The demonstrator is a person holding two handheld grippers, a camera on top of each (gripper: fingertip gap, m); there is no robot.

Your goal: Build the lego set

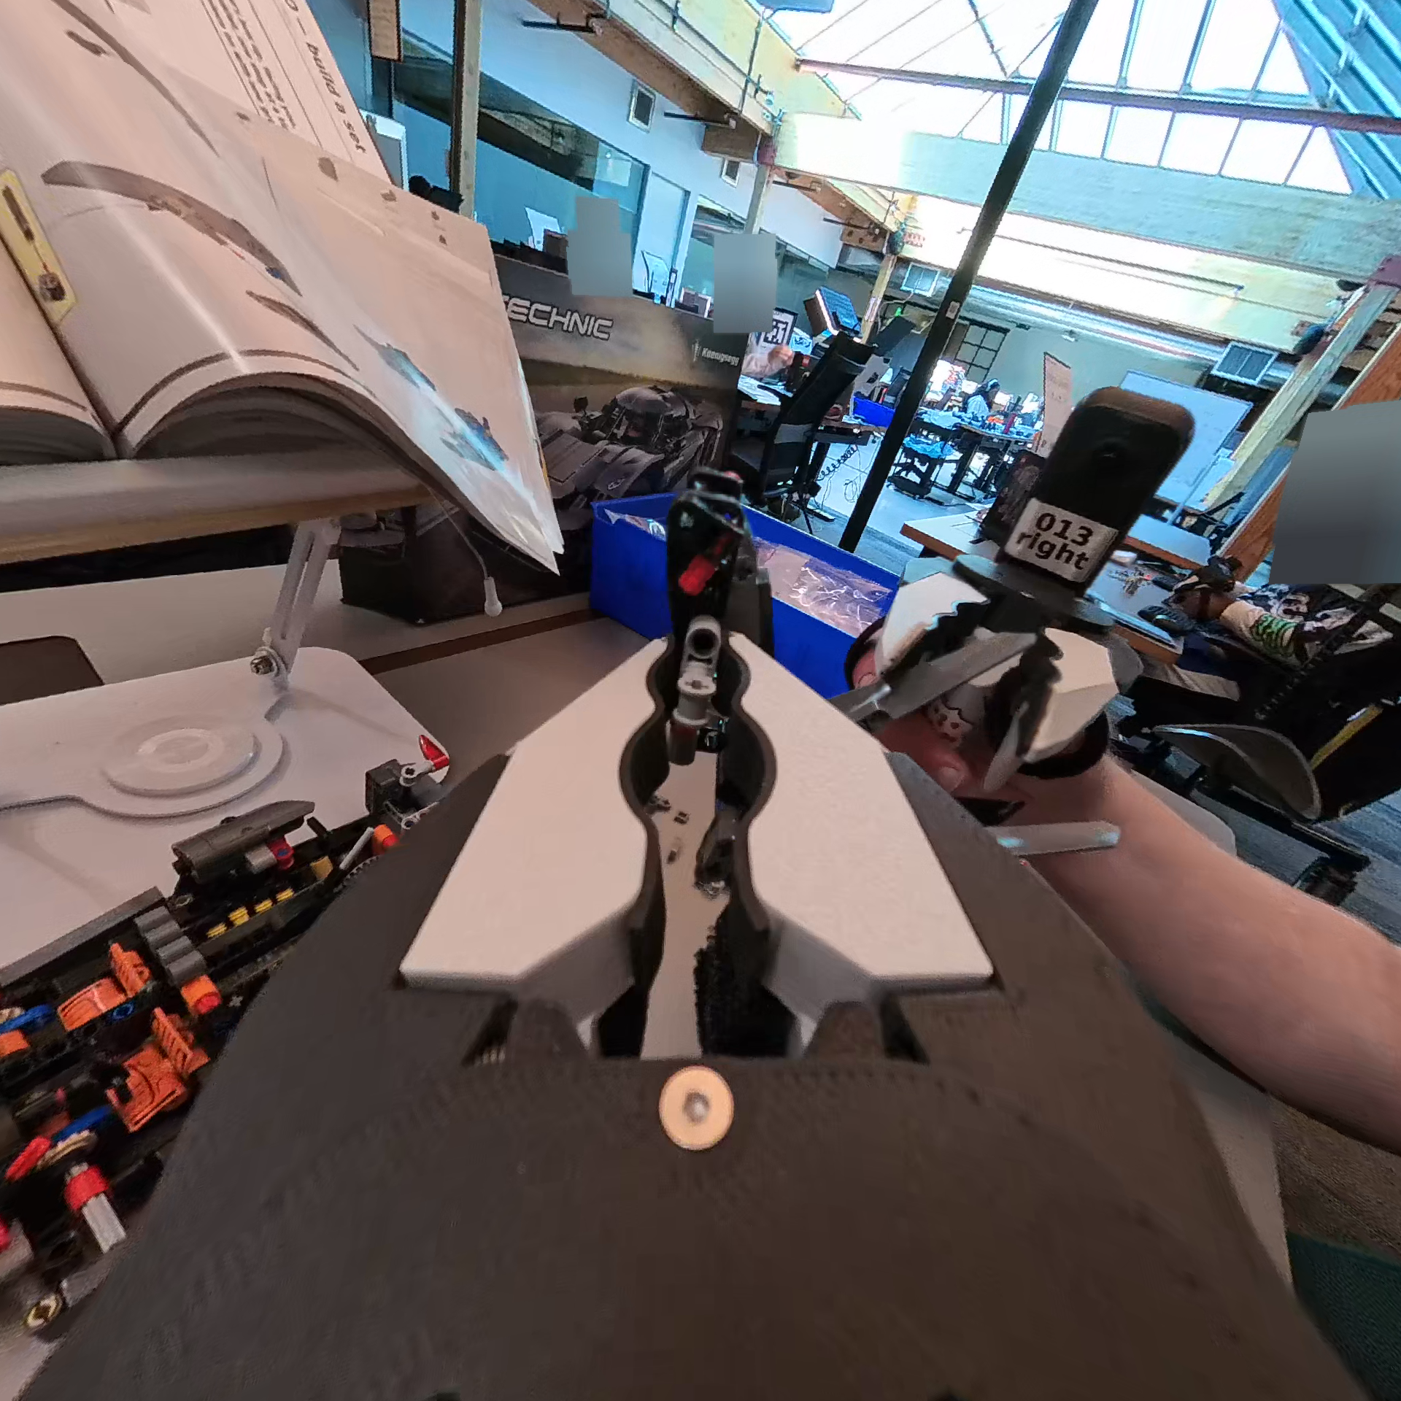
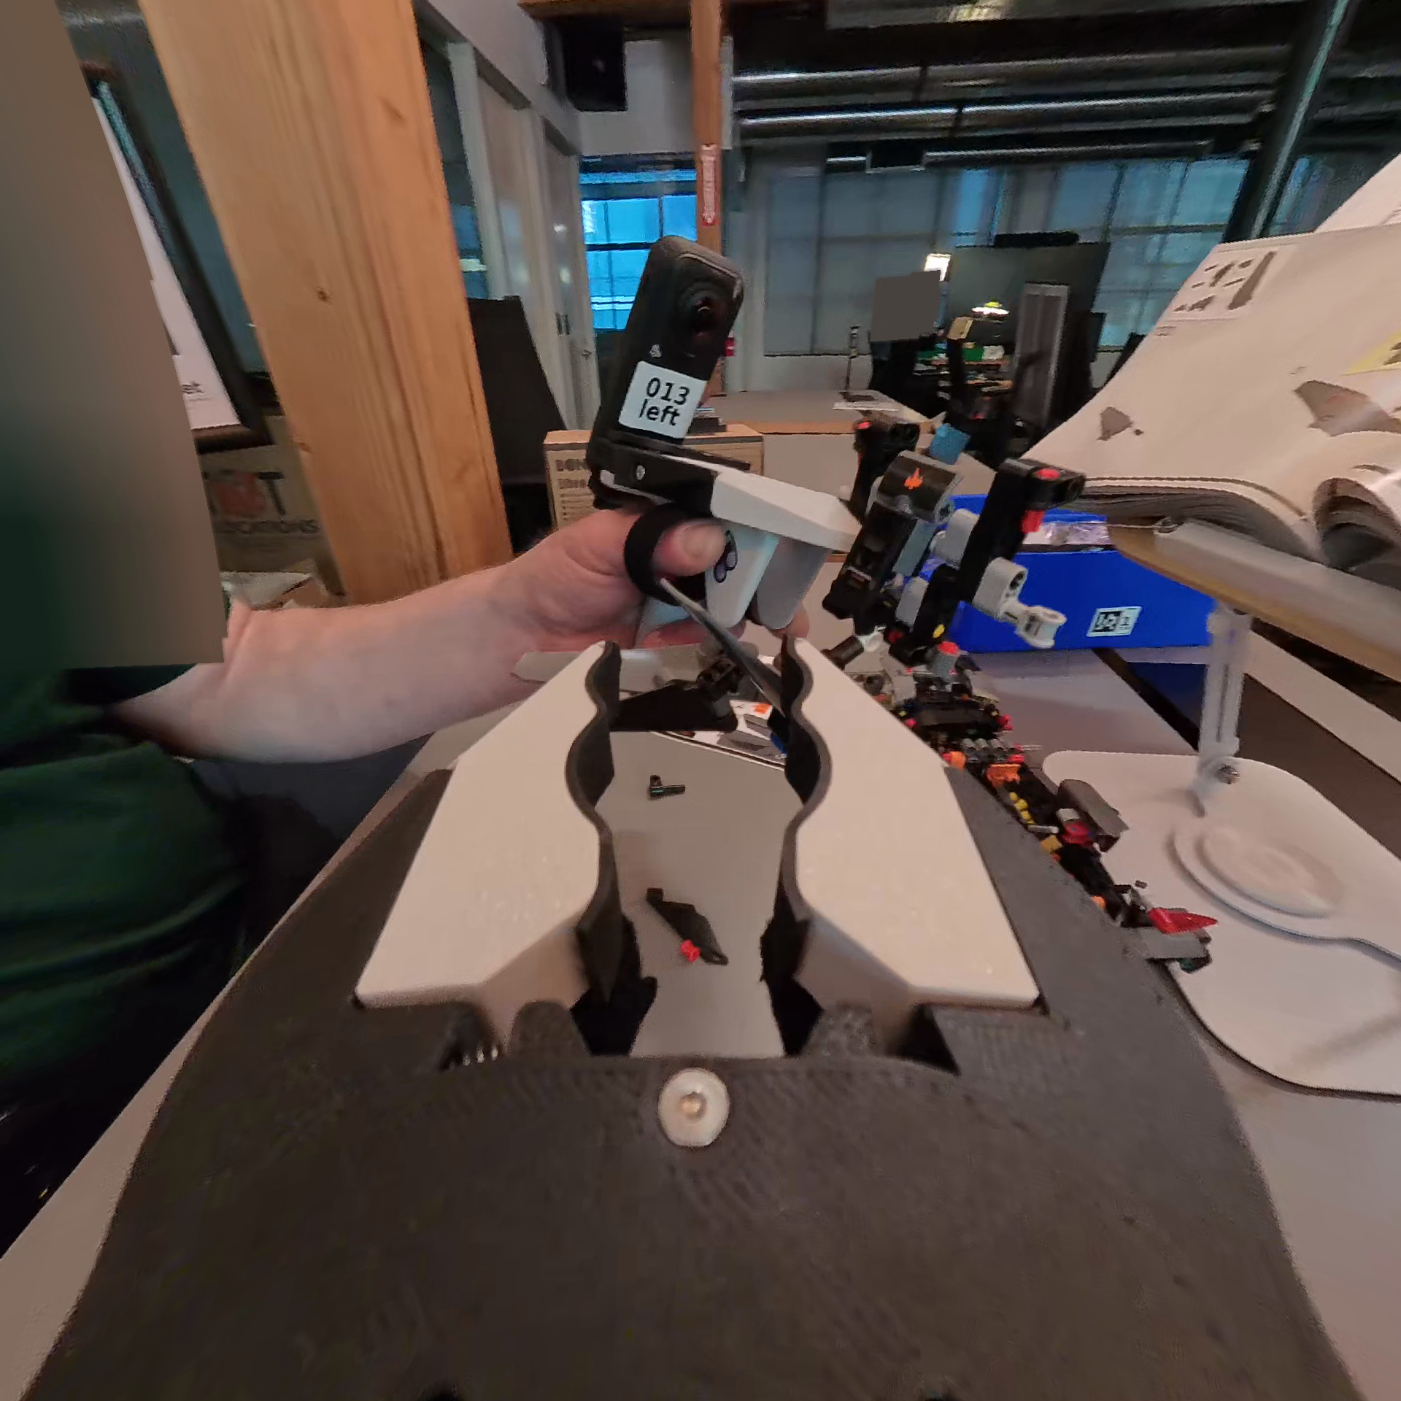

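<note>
While left tongs pinch the lego assembly, right tongs spread, empty.

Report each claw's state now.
Left claw: closed on the black-and-grey lego sub-assembly, held above the table.
Right claw: open, holding nothing.

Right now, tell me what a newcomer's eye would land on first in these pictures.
First, the left gripper held up off the table, shut on a black and grey lego assembly with red pins. Next, the right gripper, open and empty, above small loose black pieces on the table. Then the long, colourful lego model lying by the open instruction book on its white stand.
</note>
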